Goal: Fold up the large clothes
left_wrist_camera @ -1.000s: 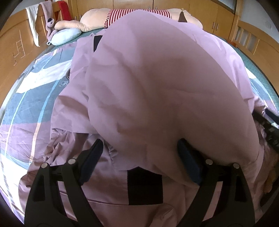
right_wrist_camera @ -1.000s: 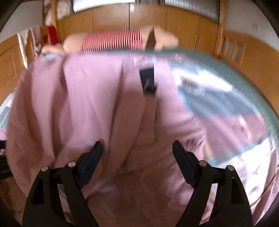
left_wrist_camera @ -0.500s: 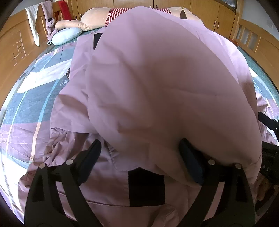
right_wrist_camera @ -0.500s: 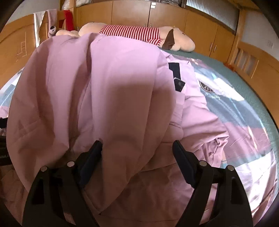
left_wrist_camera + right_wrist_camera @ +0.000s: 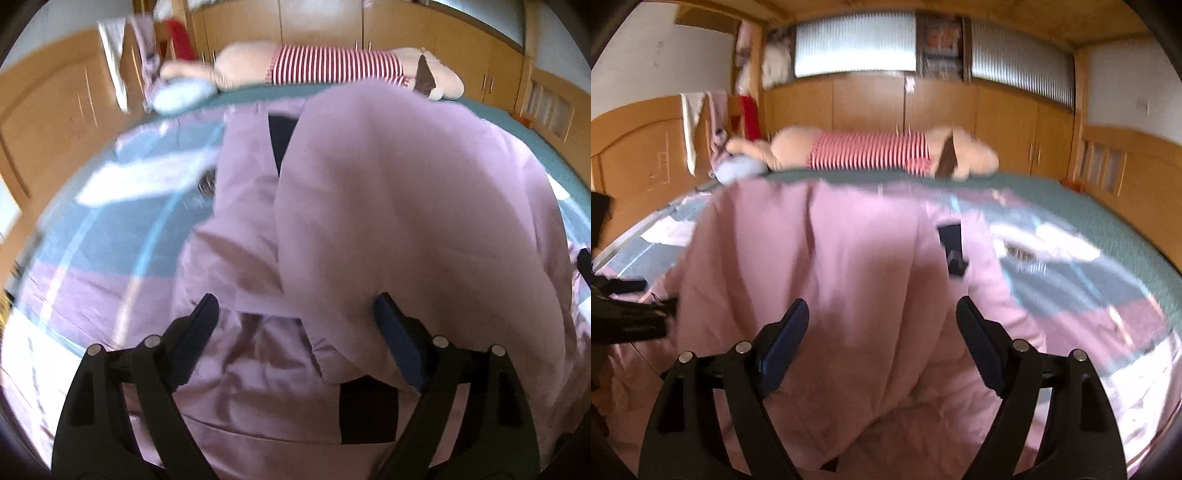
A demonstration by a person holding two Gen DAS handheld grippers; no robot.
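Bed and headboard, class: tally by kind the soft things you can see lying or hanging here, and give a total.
Pink garment: 1
Striped plush toy: 1
Light blue cushion: 1
Patterned bedspread: 1
Cloths hanging on the headboard: 3 (white, pink, red)
Total: 7

- Left gripper (image 5: 295, 325): angled steeply downward, its two fingers (image 5: 195, 332) spread wide, having just closed in slightly; nothing pinched between the pads.
- Right gripper (image 5: 882, 328): tilted gently downward, fingers (image 5: 979, 339) spread wide apart, gripping nothing.
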